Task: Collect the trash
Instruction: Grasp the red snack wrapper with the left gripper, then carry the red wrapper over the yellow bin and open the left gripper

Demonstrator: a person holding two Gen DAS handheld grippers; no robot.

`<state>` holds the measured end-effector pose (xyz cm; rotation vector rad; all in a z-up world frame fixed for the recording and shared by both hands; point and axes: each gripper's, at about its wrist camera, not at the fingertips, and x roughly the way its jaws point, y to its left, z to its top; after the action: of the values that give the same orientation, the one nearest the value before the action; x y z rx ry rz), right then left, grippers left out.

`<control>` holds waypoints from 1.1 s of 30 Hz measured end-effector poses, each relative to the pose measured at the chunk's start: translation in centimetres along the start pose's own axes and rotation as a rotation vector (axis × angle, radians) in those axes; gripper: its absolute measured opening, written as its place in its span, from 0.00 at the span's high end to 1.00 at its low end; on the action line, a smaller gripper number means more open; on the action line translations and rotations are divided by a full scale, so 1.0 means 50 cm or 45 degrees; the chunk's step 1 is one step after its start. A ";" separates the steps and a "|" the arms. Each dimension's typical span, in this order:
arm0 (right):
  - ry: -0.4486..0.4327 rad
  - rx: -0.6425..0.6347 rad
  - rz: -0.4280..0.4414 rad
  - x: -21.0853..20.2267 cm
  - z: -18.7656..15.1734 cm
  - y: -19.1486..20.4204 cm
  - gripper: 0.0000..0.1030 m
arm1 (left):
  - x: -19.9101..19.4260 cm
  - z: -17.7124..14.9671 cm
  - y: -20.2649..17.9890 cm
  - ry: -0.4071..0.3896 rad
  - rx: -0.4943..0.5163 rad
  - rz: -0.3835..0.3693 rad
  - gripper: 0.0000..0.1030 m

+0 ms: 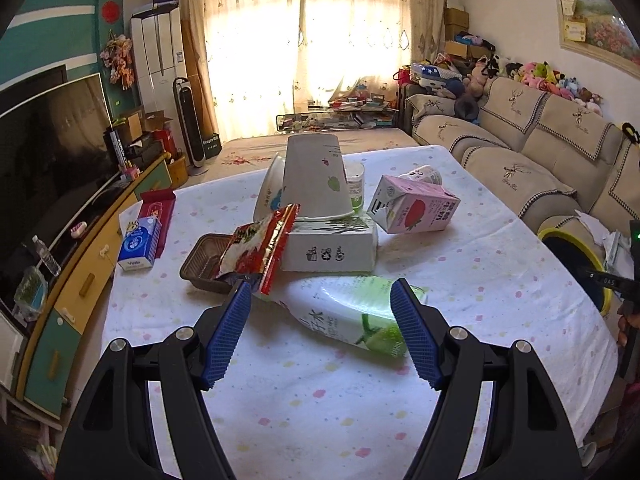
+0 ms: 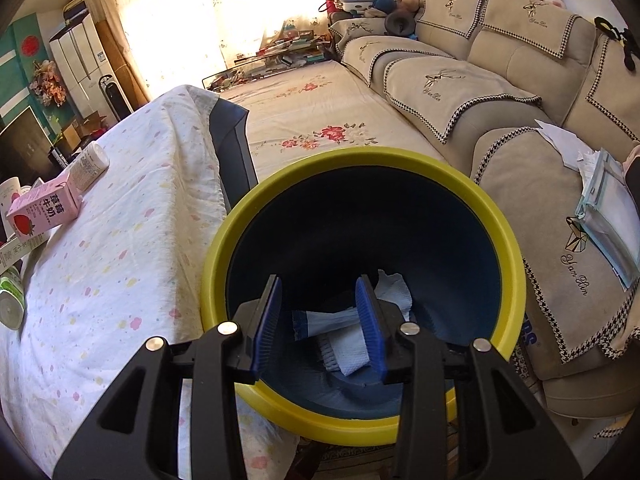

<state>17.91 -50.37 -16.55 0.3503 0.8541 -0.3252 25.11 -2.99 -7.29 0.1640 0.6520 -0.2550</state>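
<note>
My left claw [image 1: 320, 320] is spread wide, hovering low over the table [image 1: 320, 408] with nothing in it, fingers either side of a green-and-white aloe drink pouch [image 1: 340, 312] lying flat near the front edge. Stuff's piled up right behind it: a red snack wrapper [image 1: 260, 252] leaning over a brown plastic tray [image 1: 200, 264], a white carton [image 1: 330, 248] with an upside-down paper cup [image 1: 316, 180] on top, and a pink strawberry milk box [image 1: 412, 204] toward the right edge. A blue tissue pack [image 1: 138, 246] sits by the left edge.

My right claw [image 2: 320, 320] is apart too and empty, poised above the mouth of the yellow-rimmed trash bin [image 2: 360, 160], which stands just beside the table's right edge, next to the sofa [image 2: 500, 92]. Crumpled tissue paper [image 2: 352, 344] lies at the bottom.
</note>
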 end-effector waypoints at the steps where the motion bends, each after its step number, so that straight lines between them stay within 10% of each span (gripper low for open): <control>1: 0.003 -0.002 0.000 0.002 0.001 0.004 0.64 | 0.006 0.001 0.002 -0.006 0.024 0.008 0.31; 11: 0.033 -0.012 -0.007 0.016 0.002 0.027 0.64 | 0.057 0.014 0.016 -0.044 0.251 -0.020 0.39; 33: 0.037 -0.012 -0.023 0.018 0.007 0.030 0.64 | 0.092 0.012 0.062 0.006 0.344 0.001 0.94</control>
<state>19.32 -49.29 -16.77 0.3398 0.8871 -0.3335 29.88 -0.99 -9.43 0.4240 0.6205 -0.3416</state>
